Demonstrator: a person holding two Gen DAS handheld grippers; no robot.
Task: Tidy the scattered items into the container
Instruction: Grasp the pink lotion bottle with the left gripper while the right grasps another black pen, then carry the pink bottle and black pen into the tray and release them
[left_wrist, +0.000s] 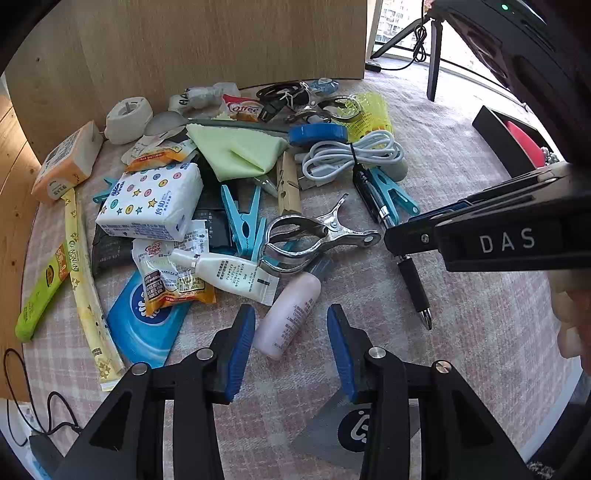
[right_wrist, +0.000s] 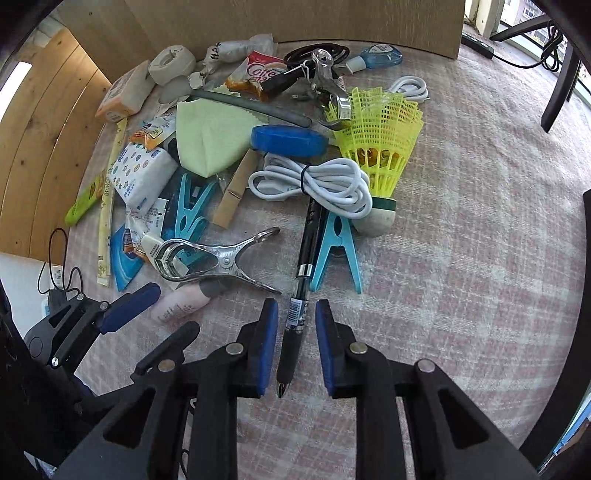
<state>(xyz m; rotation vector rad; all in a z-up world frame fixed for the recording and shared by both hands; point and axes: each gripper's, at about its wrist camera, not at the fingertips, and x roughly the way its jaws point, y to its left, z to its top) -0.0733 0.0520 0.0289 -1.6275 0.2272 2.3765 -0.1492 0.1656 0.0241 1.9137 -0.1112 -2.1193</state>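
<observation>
A pile of small items lies on a pink checked cloth. A black pen (right_wrist: 301, 295) lies with its tip toward me; my right gripper (right_wrist: 295, 347) is open with a pad on each side of the pen's lower barrel, not closed on it. The pen also shows in the left wrist view (left_wrist: 406, 266), with the right gripper (left_wrist: 406, 236) over it. My left gripper (left_wrist: 291, 350) is open, its pads either side of a pink bottle (left_wrist: 288, 317). A black container (left_wrist: 509, 140) with a red item inside stands at the far right.
A metal clamp (right_wrist: 218, 258), blue pegs (right_wrist: 336, 247), a white coiled cable (right_wrist: 317, 184), a yellow shuttlecock (right_wrist: 384, 144), blue tape (right_wrist: 288, 140), a green cloth (right_wrist: 210, 140), tissue packs and sachets crowd the pile. A wooden panel (left_wrist: 221, 40) stands behind.
</observation>
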